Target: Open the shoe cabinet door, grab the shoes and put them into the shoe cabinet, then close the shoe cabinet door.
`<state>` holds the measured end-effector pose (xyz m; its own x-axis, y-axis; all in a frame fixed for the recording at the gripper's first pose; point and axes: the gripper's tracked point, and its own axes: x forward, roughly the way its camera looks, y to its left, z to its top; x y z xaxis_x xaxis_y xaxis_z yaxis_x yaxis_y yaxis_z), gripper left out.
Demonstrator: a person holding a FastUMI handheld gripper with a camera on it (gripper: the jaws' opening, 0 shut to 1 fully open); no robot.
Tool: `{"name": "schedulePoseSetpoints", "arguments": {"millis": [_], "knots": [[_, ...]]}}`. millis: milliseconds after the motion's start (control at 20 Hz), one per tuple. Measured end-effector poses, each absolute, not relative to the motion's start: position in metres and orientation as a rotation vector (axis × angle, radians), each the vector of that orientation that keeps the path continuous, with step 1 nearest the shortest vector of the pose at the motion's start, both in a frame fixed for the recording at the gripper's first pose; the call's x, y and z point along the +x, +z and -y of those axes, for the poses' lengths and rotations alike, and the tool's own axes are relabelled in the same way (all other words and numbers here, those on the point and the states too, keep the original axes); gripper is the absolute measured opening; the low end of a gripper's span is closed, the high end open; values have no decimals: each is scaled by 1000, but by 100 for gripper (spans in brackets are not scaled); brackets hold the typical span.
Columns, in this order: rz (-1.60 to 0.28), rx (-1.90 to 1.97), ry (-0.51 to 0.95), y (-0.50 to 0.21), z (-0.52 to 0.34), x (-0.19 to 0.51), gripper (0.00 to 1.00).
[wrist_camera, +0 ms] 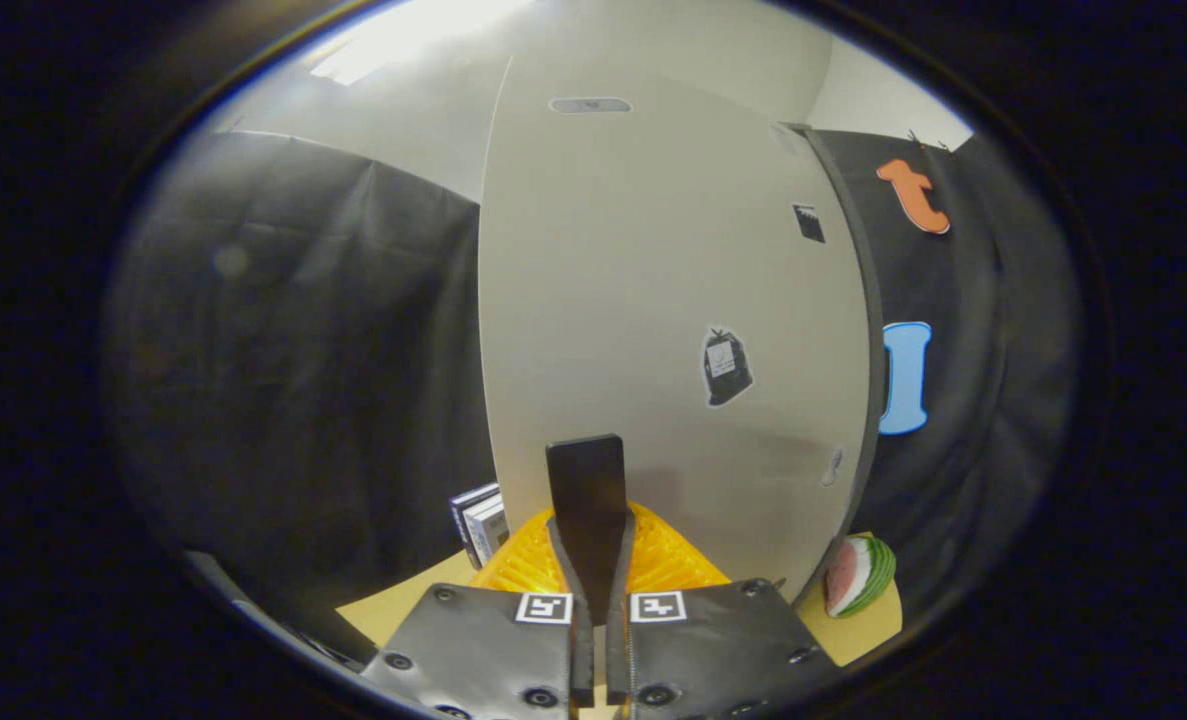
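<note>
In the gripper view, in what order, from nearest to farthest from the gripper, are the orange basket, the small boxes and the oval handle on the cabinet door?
The gripper has its fingers together.
1. Orange basket: directly under the fingers, on both sides.
2. Small boxes: left of the fingers, beside the cabinet door.
3. Oval handle: high on the door, well beyond the fingertips.
</note>
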<state>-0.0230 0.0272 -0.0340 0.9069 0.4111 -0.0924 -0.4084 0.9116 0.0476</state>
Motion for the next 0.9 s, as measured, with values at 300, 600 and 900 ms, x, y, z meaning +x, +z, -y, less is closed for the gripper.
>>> {"name": "schedulePoseSetpoints", "arguments": {"millis": [300, 600, 900], "knots": [[-101, 29, 333, -28, 47, -59, 6], [-79, 7, 230, -25, 104, -69, 5], [-73, -6, 144, -22, 157, -69, 4]]}}
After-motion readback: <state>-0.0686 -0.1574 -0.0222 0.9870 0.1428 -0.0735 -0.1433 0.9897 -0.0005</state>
